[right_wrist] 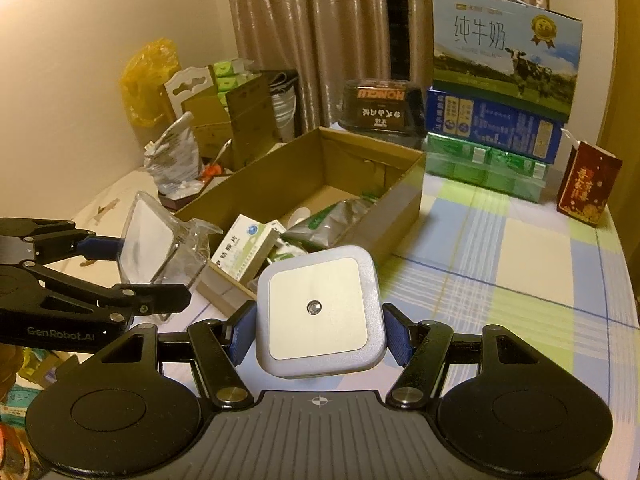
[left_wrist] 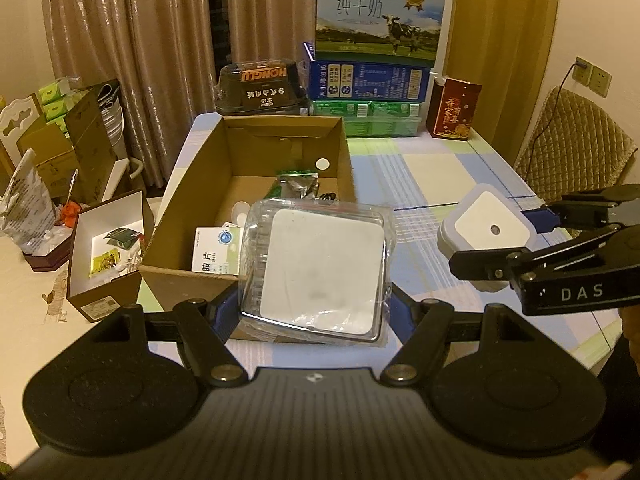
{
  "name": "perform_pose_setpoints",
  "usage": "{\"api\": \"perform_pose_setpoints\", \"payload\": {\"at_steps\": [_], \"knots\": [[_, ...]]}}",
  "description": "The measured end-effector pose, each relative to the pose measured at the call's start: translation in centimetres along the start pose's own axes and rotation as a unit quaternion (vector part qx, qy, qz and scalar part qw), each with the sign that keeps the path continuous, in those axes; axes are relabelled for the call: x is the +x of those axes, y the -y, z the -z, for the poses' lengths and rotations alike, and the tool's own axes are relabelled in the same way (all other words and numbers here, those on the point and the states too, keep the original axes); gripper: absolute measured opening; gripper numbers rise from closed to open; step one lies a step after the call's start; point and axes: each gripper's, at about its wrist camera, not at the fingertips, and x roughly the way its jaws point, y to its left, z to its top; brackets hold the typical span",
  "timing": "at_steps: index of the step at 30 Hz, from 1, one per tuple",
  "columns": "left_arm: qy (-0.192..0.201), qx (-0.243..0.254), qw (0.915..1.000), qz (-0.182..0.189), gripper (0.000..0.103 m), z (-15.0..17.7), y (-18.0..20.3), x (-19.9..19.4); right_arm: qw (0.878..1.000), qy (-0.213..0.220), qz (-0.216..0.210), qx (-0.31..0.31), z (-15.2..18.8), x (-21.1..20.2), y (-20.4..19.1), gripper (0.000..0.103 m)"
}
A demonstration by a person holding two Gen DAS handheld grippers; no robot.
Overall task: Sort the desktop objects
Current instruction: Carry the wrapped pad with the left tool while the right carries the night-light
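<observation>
Left gripper (left_wrist: 316, 300) fingers clamped on a clear plastic case (left_wrist: 318, 272), held just over the near end of the cardboard box (left_wrist: 280, 128). Right gripper (right_wrist: 318, 338) fingers clamped on a square grey-white night light (right_wrist: 318, 310), held above the checked surface (right_wrist: 500, 264) beside the box's near right corner. Both probably headed for the box. Tip: carry each fully past the rim, lower into bare floor space clear of the medicine packs (right_wrist: 248, 252), then release one at a time.

Glossy clear plastic case (left_wrist: 316, 272), matt white plastic night light (right_wrist: 318, 308), rough brown cardboard box (left_wrist: 244, 152).
</observation>
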Motion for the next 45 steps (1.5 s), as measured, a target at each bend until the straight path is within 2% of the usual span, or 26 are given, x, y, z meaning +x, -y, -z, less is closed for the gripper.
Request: {"api": "perform_pose_setpoints", "payload": {"at_steps": [23, 45], "knots": [[-0.005, -0.005, 1.0, -0.004, 0.069, -1.9, -4.3, 2.0, 1.0, 0.005, -0.003, -0.015, -3.5, 3.3, -1.3, 0.063], [-0.022, 0.003, 0.9998, -0.005, 0.069, -3.8, -6.6, 5.6, 1.0, 0.001, 0.003, -0.006, -5.0, 6.6, -1.0, 0.063]]}}
